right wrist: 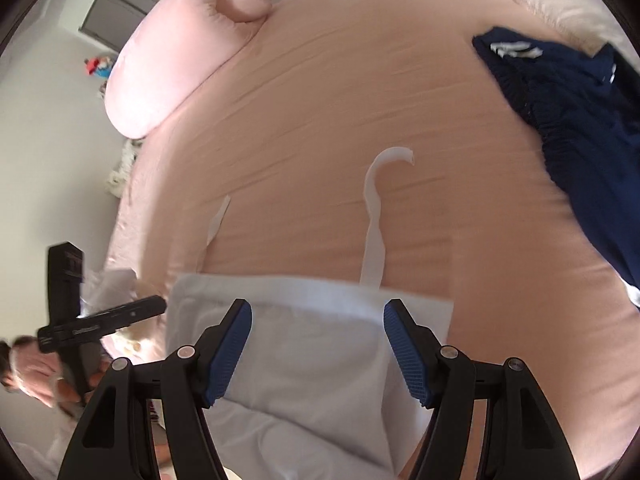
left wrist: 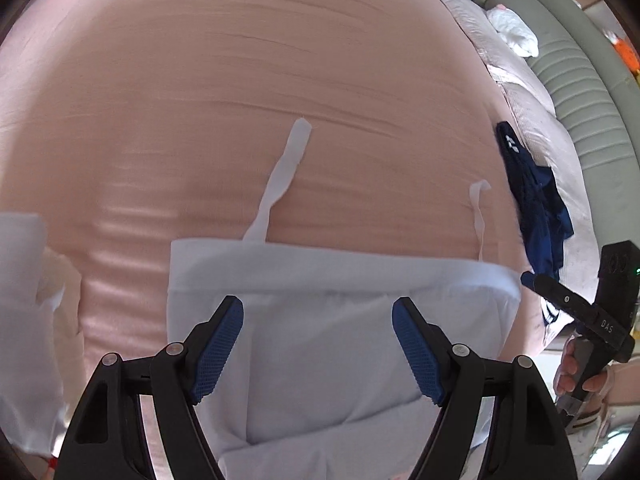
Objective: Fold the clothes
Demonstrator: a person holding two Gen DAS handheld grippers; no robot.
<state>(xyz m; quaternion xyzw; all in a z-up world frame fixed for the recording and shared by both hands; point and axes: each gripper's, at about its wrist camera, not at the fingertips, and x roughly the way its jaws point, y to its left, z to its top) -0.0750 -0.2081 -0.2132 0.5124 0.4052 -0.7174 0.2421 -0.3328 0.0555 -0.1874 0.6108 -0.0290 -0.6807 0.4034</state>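
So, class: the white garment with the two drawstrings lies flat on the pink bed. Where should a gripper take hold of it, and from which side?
Probably at the waistband's corners: the white garment lies flat, its straight waistband edge away from the cameras, drawstrings trailing beyond. Come from above, left gripper and right gripper open, pinching the edge clear of the strings.

A peach-pink bedsheet (right wrist: 340, 92) covers the bed. A pink pillow (right wrist: 176, 52) lies at the sheet's far left corner. A grey-green ribbed sofa (left wrist: 576, 80) stands beyond the sheet's right edge.
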